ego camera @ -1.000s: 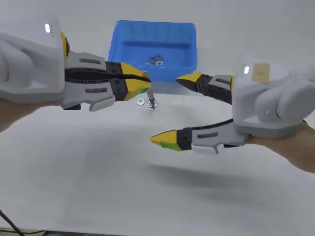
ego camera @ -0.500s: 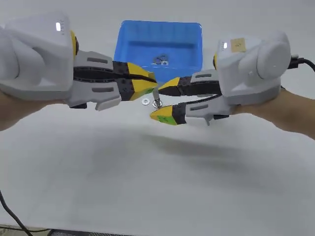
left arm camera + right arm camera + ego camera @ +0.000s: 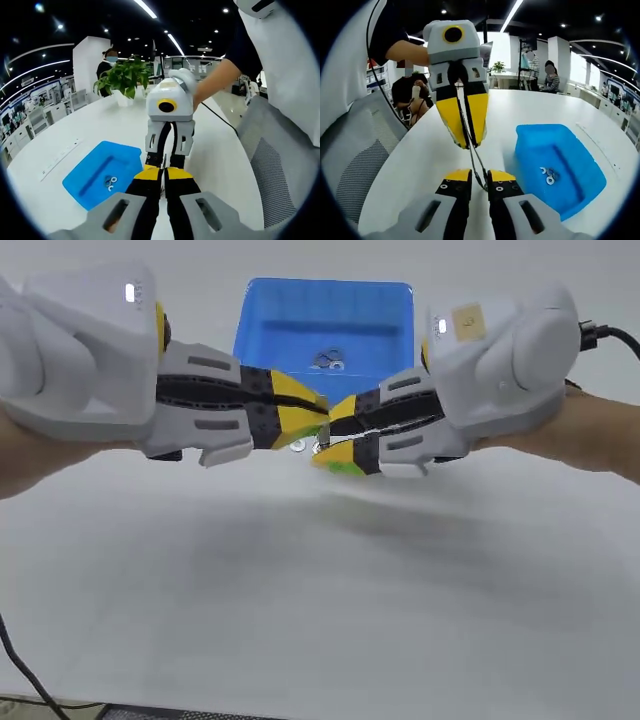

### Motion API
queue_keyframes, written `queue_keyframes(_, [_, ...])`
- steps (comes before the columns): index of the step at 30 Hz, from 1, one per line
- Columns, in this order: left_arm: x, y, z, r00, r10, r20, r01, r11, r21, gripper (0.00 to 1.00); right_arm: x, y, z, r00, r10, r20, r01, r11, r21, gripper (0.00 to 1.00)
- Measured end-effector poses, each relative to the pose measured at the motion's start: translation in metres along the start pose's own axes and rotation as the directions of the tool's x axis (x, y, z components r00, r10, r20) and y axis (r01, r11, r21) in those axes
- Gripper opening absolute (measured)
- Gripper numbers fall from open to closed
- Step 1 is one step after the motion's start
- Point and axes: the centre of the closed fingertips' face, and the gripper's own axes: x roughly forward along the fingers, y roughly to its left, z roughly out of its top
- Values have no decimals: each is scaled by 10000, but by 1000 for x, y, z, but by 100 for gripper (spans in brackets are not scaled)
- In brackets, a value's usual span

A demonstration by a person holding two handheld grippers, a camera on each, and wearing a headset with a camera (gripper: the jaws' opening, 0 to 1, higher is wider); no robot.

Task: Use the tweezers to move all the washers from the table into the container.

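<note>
White table [image 3: 300, 620] spans the bench, w/ a grey mesh-back chair [image 3: 280, 165] at its edge in the left gripper view and a leafy pot plant [image 3: 122, 80] further off on the tabletop. Blue container [image 3: 262, 315], an open-topped rectangular tray, sits at the far side of the table in the head view, just beyond the gripper tips. L gripper [image 3: 321, 421] comes in from the left and R gripper [image 3: 331, 433] from the right. Both are roughly level above the table, yellow tips nose to nose and almost touching, in front of the container's near wall. L gripper is clamped on the tweezers [image 3: 471, 145]: in the right gripper view its yellow jaws pinch the upper part of the thin metal arms, which run on down into the slot btwn the R gripper's own jaws. R gripper's jaws are drawn close, one each side of the tweezers w/ a narrow gap; can't tell if they press the arms or just flank them. Tweezers' tip is hidden btwn those jaws. A small pile of washers [image 3: 327, 362] lies inside the container, near the middle of its floor. One loose washer [image 3: 298, 446] lies on the table just under the L gripper's tip, outside the container and near its front wall; can't tell if the tweezers touch it.
</note>
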Motion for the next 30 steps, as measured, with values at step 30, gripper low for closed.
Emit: queue_keyframes(30, [-6,2,4,9969,748,242,-735,9961,-490,24,2,2,6,9993,-278,-257,251,9949,-973,9])
